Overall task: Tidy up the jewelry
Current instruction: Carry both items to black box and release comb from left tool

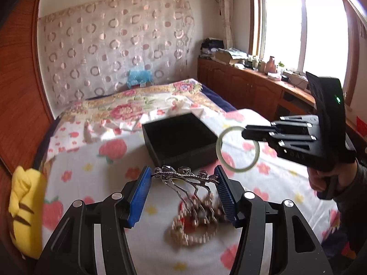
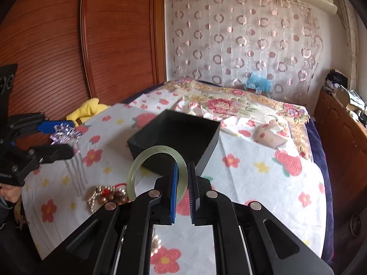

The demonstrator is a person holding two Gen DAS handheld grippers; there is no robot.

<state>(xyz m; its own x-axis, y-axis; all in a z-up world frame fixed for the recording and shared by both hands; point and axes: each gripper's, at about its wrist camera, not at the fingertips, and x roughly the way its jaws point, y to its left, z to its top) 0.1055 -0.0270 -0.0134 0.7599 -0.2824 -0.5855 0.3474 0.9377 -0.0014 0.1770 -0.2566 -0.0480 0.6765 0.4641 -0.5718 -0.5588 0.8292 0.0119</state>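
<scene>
My left gripper (image 1: 183, 175) is shut on a silver jewelled hair comb (image 1: 183, 174), held above the bed with its prongs hanging down; it also shows in the right wrist view (image 2: 65, 135). My right gripper (image 2: 183, 168) is shut on a pale green jade bangle (image 2: 146, 158), seen from the left wrist view (image 1: 237, 149) just right of the box. An open black box (image 1: 179, 137) (image 2: 174, 137) sits on the flowered sheet. A heap of bead bracelets (image 1: 195, 229) (image 2: 107, 196) lies on the sheet below the comb.
The bed has a white flowered sheet (image 2: 252, 178). A yellow plush toy (image 1: 25, 206) lies at the left edge by a wooden wardrobe (image 2: 68, 45). Wooden cabinets (image 1: 240, 87) with clutter run under the window on the right.
</scene>
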